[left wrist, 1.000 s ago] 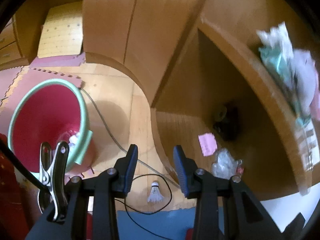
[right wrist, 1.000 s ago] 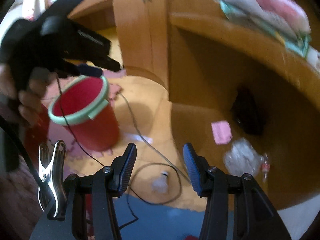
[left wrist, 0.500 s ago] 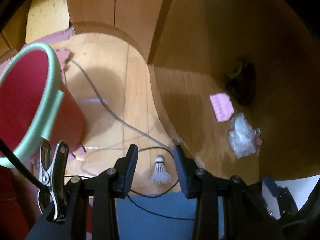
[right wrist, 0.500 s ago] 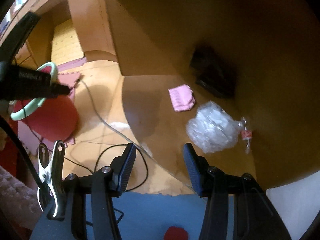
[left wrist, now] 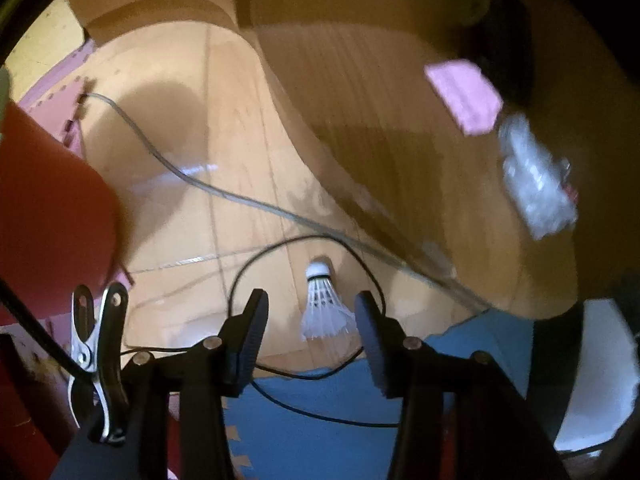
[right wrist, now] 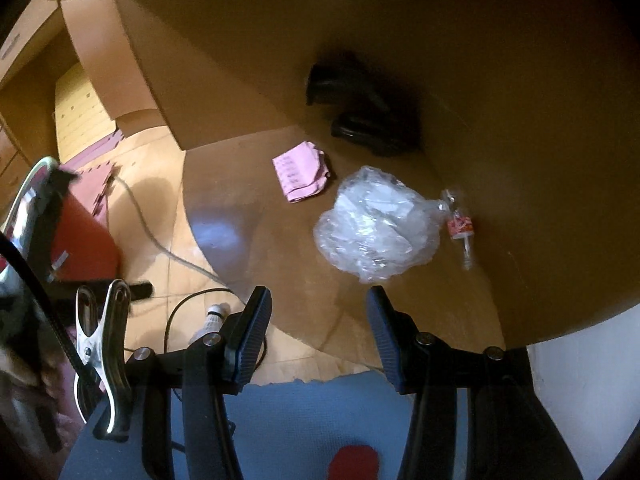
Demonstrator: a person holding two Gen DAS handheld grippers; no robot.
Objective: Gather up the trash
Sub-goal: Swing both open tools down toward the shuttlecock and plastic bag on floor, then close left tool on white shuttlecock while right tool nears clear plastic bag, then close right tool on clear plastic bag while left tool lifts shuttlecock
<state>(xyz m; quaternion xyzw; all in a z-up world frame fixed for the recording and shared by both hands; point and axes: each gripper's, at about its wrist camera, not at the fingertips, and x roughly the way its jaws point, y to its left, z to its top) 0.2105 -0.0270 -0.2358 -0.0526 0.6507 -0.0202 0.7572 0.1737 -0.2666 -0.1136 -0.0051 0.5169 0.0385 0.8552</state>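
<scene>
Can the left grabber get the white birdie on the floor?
Probably yes: the left gripper is opening, with the shuttlecock lined up between its fingers and nothing over it, only a thin black cable looping around.

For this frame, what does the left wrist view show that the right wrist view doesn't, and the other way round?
Only the left wrist view: the open left gripper, its jaws opening, with the white feathered shuttlecock lying in full view on the floor beyond its fingers.

Only the right wrist view: the open right gripper with nothing between its fingers, a small clear bottle with a red label, and two dark objects under the desk.

Both: the shuttlecock (half hidden in the right view), pink folded paper, crumpled clear plastic bag, red bucket and thin black cable.
</scene>
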